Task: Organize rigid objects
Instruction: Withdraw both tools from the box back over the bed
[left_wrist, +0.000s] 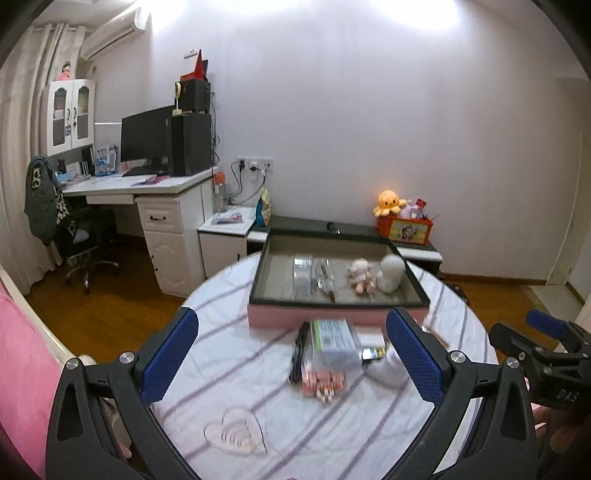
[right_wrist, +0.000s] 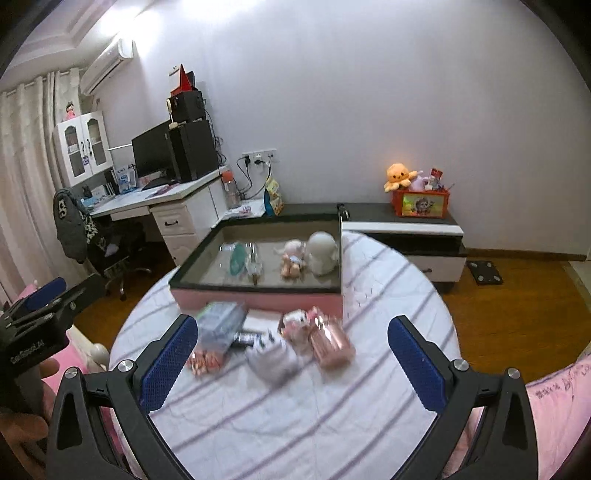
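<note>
While our left gripper (left_wrist: 295, 354) gapes wide, the clear box (left_wrist: 330, 341) lies between its fingers, long axis pointing toward the tray (left_wrist: 258, 280).

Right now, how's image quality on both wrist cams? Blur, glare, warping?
Left wrist view: the packet and other loose things in front of the tray are motion-smeared; ceiling glare blows out the top edge; fisheye bends the room's lines. Right wrist view: the same smear on the pink case and its neighbours; the tray's contents look sharper; glare top left.
</note>
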